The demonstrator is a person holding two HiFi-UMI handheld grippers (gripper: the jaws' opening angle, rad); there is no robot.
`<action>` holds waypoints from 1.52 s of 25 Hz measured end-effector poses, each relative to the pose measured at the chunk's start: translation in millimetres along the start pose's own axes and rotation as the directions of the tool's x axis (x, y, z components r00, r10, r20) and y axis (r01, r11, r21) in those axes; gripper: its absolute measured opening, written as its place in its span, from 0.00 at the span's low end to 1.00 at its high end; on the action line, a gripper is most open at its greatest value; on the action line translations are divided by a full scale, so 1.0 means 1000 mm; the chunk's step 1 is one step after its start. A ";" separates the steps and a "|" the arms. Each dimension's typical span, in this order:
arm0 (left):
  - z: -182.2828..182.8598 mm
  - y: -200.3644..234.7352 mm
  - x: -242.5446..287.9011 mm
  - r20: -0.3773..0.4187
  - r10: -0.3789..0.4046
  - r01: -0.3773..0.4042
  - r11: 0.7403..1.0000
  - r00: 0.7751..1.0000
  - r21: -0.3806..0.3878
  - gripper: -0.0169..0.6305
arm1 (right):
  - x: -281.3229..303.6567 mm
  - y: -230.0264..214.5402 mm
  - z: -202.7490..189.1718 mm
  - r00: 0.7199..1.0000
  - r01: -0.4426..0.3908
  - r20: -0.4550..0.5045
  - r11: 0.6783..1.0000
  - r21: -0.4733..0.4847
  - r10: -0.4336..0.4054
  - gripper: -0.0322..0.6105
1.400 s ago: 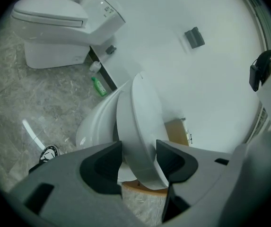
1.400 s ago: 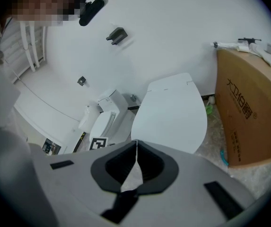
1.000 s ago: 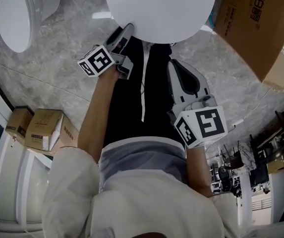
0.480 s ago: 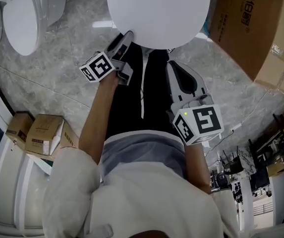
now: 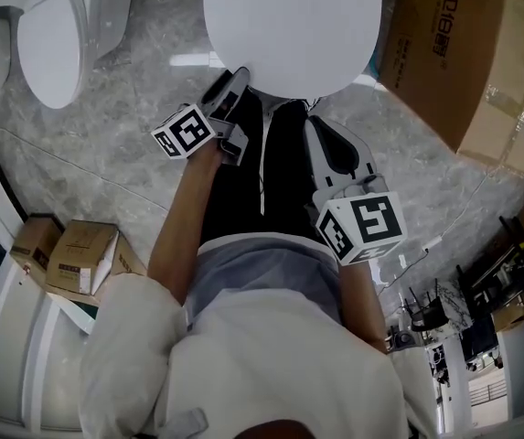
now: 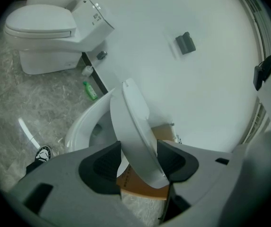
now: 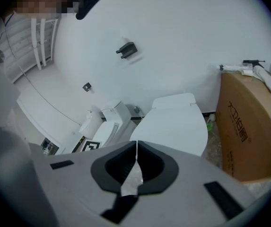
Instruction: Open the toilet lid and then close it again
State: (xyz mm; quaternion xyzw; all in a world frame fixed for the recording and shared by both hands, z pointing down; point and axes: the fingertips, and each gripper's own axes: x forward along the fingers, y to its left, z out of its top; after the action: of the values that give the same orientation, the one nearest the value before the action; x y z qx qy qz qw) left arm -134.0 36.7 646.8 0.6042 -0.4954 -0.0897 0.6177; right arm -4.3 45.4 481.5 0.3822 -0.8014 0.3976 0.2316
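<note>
The white toilet lid (image 5: 289,21) fills the top middle of the head view. My left gripper (image 5: 233,80) is at the lid's near edge. In the left gripper view the lid (image 6: 133,117) stands tilted up off the bowl (image 6: 84,126), its rim running between the two dark pads, and my left gripper (image 6: 139,148) is shut on it. My right gripper (image 5: 322,132) hangs lower right of the lid, apart from it. In its own view my right gripper (image 7: 136,148) is shut with nothing between the pads, and the lid (image 7: 173,126) lies ahead.
A second toilet (image 5: 47,35) stands at the upper left on the grey marble floor. A large cardboard box (image 5: 454,44) sits close to the right of the lid. Small cartons (image 5: 79,245) lie at the left. A green bottle (image 6: 90,90) lies by the wall.
The head view has drifted a little, so the lid and both grippers sit slightly differently in frame. The left gripper stays at the lid's near edge; the right gripper stays shut.
</note>
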 end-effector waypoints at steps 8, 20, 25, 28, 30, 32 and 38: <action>0.011 -0.025 -0.004 0.011 -0.043 0.042 0.999 0.999 0.013 0.37 | -0.007 0.010 0.014 1.000 -0.001 0.019 1.000 -0.015 0.002 0.07; 0.032 -0.063 -0.013 0.018 -0.115 0.115 0.993 0.993 0.010 0.38 | -0.024 0.032 0.043 0.997 0.023 0.074 0.999 -0.039 -0.020 0.07; 0.044 -0.077 -0.016 0.000 -0.151 0.151 0.988 0.988 0.011 0.38 | -0.025 0.049 0.058 0.994 0.044 0.106 0.997 -0.063 -0.037 0.07; 0.048 -0.085 -0.017 -0.015 -0.164 0.164 0.986 0.986 0.012 0.38 | -0.028 0.057 0.067 0.991 0.060 0.123 0.995 -0.074 -0.050 0.07; 0.049 -0.090 -0.018 -0.029 -0.175 0.176 0.984 0.984 0.015 0.38 | -0.031 0.063 0.072 0.989 0.069 0.138 0.995 -0.073 -0.058 0.07; 0.053 -0.098 -0.018 -0.039 -0.195 0.196 0.980 0.980 0.023 0.38 | -0.034 0.070 0.077 0.986 0.074 0.152 0.995 -0.069 -0.063 0.07; 0.061 -0.112 -0.019 -0.040 -0.217 0.218 0.975 0.975 0.042 0.38 | -0.041 0.078 0.088 0.983 0.072 0.177 0.994 -0.086 -0.056 0.07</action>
State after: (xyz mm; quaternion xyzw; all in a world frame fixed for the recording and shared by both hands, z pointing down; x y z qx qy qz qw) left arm -132.7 -18.1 530.4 0.6702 -0.4171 -0.1347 0.5989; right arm -47.8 21.6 367.2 0.4299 -0.8234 0.3175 0.1906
